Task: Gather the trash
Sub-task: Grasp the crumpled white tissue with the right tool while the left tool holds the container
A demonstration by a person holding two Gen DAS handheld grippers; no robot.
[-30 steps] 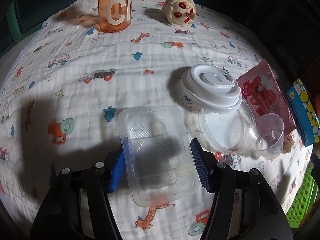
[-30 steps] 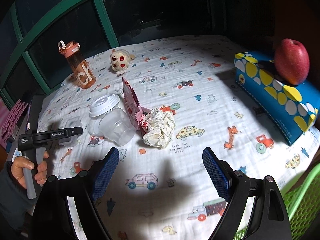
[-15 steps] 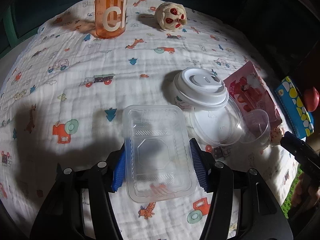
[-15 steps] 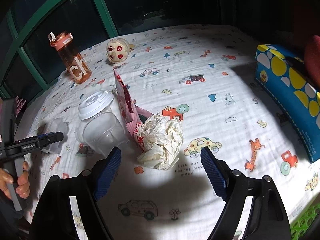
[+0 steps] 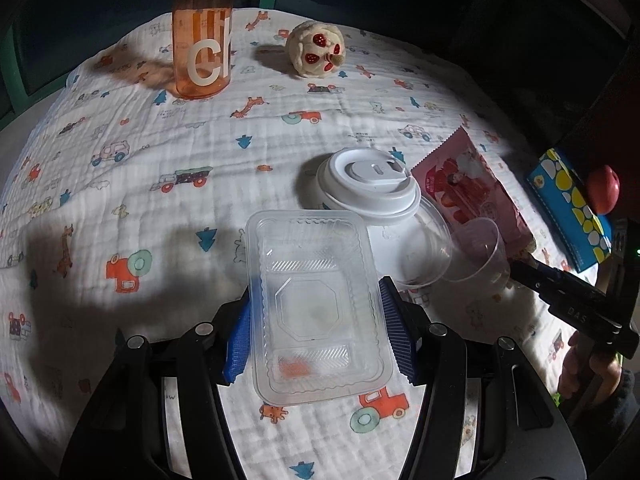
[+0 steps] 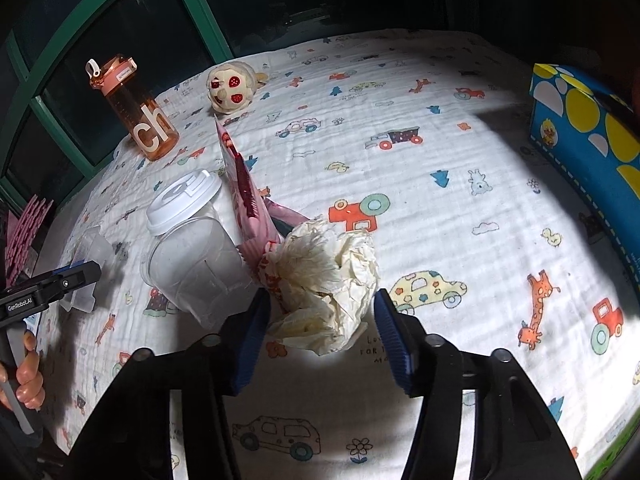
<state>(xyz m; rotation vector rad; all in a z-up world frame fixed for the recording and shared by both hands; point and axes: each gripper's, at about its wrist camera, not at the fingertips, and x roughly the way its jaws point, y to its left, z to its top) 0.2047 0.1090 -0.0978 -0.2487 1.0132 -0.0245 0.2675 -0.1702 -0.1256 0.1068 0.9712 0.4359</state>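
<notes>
A clear plastic food tray (image 5: 316, 304) lies on the patterned cloth between the blue pads of my left gripper (image 5: 318, 332), whose jaws press its long sides. A crumpled paper ball (image 6: 324, 284) lies between the pads of my right gripper (image 6: 320, 336); the jaws stand close to its sides, with small gaps showing. Left of the ball are a pink snack wrapper (image 6: 248, 200), a clear cup with a white lid (image 6: 188, 240) and another clear cup (image 5: 476, 252). The left gripper also shows in the right wrist view (image 6: 52, 284), at the tray (image 6: 86, 256).
An orange water bottle (image 5: 202, 32) and a plush toy (image 5: 318, 50) stand at the far side. A blue box with yellow spots (image 6: 588, 148) sits at the right, with a red apple (image 5: 604, 188) on it. A green basket edge (image 6: 624, 452) shows low right.
My left gripper has closed in on the tray's sides. My right gripper has moved forward and down to the paper ball and narrowed around it.
</notes>
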